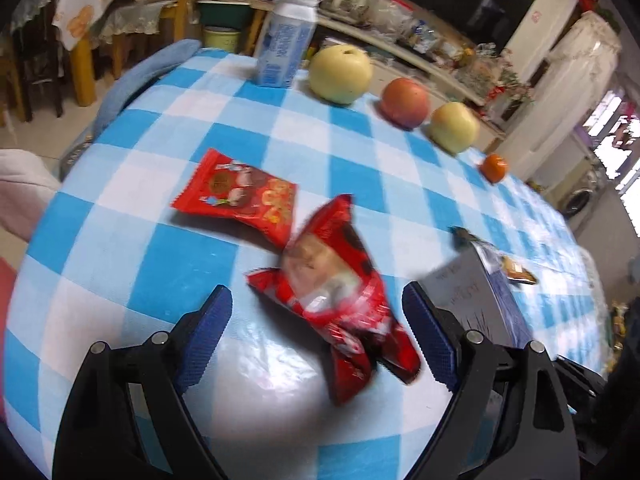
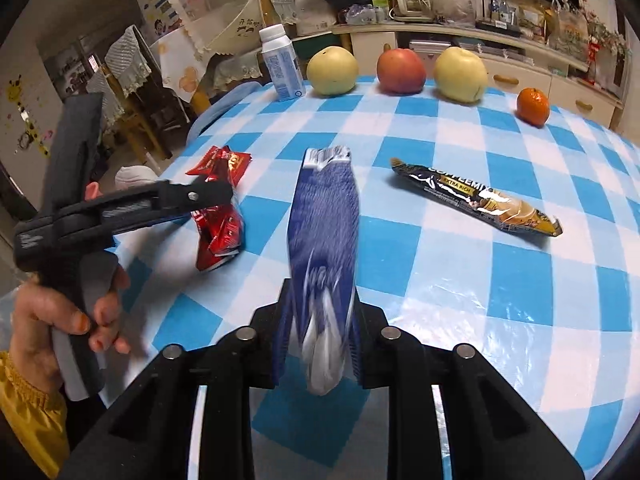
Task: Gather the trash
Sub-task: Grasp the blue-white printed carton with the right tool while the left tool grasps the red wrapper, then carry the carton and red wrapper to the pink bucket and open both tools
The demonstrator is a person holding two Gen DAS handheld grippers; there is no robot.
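Note:
My left gripper [image 1: 318,300] is open, its blue pads on either side of a crumpled red snack wrapper [image 1: 336,292] on the checked tablecloth; the wrapper also shows in the right wrist view [image 2: 218,232]. A second, flat red wrapper [image 1: 240,196] lies just beyond it. My right gripper [image 2: 320,316] is shut on a blue and white wrapper [image 2: 322,240], held above the table and pointing forward. A black and gold bar wrapper [image 2: 476,196] lies to its right. In the right wrist view the left gripper [image 2: 216,196] sits over the crumpled wrapper.
Along the table's far edge stand a white bottle [image 2: 282,66], a yellow pear [image 2: 332,72], a red apple [image 2: 401,71], another yellow pear [image 2: 461,75] and a small orange [image 2: 532,106]. Chairs [image 2: 132,92] and a cluttered sideboard [image 2: 480,40] lie beyond the table [image 2: 520,300].

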